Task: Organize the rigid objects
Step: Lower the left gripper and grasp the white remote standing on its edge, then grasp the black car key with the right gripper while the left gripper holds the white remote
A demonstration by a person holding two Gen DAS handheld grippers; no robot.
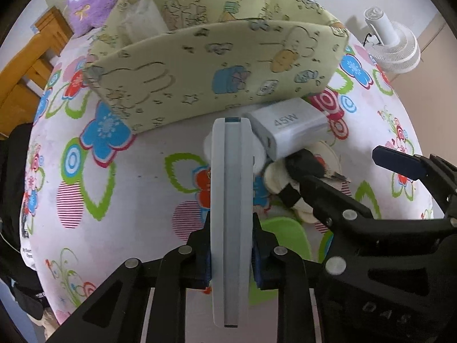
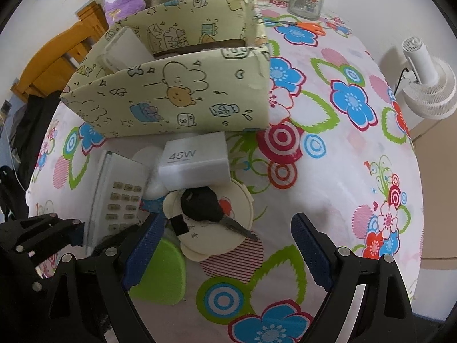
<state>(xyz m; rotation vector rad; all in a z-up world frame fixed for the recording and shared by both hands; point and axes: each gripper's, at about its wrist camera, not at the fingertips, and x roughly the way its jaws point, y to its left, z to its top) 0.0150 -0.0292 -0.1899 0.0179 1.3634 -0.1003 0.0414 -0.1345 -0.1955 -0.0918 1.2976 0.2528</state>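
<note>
On the flowered tablecloth (image 1: 137,183), the left wrist view shows our left gripper (image 1: 231,260) pinching the flat white remote control (image 1: 231,214) edgewise; we should lift it straight, clear of the white 45W charger (image 1: 288,128), toward the pale green printed storage box (image 1: 217,65). From the right wrist view, our right gripper (image 2: 225,254) stands spread, empty, over the black car key (image 2: 205,205), with the remote on its left.

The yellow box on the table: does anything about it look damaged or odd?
Yes. The yellow box looks worn at its right front corner, where the printed covering is frayed and peeling along the edge. Its walls also bow unevenly. Nothing looks spilled.
</note>
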